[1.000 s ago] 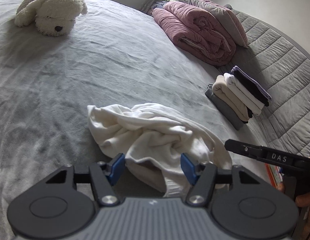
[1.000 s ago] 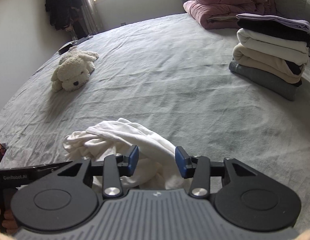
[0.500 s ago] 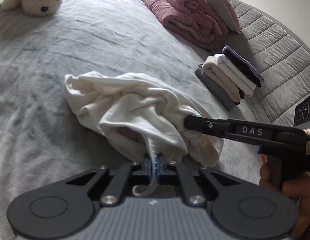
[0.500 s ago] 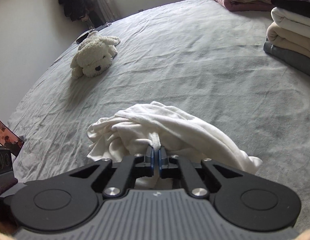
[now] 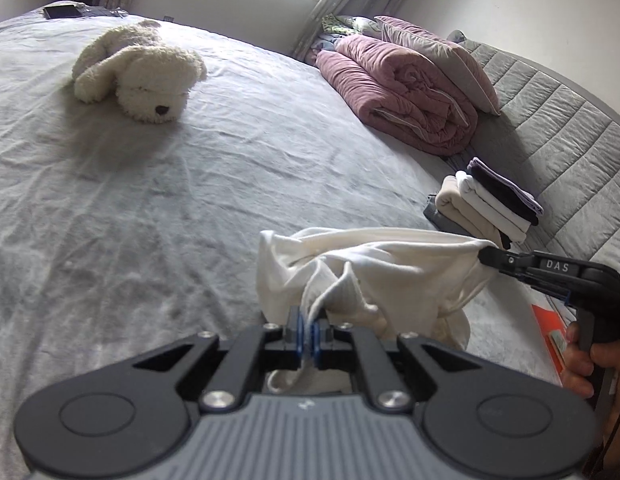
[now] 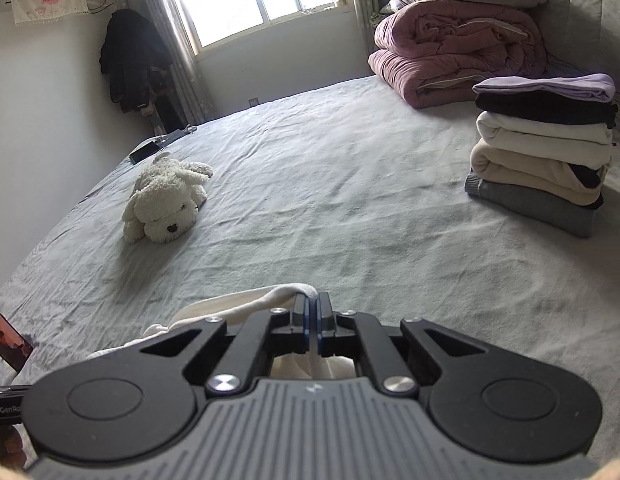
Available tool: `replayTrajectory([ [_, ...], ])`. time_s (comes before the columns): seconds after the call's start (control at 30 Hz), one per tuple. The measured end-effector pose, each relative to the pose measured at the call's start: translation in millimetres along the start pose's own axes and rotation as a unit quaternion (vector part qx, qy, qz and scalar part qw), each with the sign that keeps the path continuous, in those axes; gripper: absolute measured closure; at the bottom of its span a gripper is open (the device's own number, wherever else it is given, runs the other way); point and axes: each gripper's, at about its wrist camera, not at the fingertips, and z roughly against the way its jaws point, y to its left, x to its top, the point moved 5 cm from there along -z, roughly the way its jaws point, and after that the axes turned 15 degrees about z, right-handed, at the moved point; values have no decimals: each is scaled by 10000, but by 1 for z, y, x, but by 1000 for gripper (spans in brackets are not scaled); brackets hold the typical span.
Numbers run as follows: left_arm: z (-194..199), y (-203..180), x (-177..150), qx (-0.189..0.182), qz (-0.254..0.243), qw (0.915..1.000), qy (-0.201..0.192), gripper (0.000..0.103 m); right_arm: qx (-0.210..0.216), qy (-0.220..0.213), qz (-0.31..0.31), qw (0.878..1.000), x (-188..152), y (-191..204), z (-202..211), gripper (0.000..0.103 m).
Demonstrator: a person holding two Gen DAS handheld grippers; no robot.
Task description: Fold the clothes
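Two hand-held grippers, left and right, each pinch the cream garment (soft, light, floppy); hems or corners give the surest hold.

Cream garment on a plain grey bedsheet — pink quilt (rolled), white plush dog beyond.

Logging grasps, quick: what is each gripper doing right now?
Left gripper: closed on an edge of the crumpled white cotton garment.
Right gripper: closed on another part of the same garment.
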Motion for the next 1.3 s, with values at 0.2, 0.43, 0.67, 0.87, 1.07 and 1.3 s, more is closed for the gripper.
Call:
replayTrajectory([
  [0.2, 22, 29, 10, 247, 128, 9994, -209, 99, -160, -25, -56, 9999, 2, -7, 2, 99],
  [0.43, 49, 70, 15, 556, 359, 9975, -263, 99, -233, 120, -39, 9996, -5, -10, 0, 99],
  [0.67, 65, 97, 2, 570, 439, 9973, 166, 98, -31, 554, -42, 9985, -24, -4, 1, 99],
  [0.87, 71, 117, -19, 601, 451, 9946, 720, 98, 116, 1040, 228, 9942, -48, 11, 1, 99],
  [1.07, 65, 124, -42, 656, 172, 9876, 1416, 98, 184, 1673, 398, 9849, -77, 18, -9, 99],
  [1.3, 65, 111, -40, 316, -253, 9847, 1697, 62, 271, 1952, 372, 9797, -83, 20, -17, 88],
])
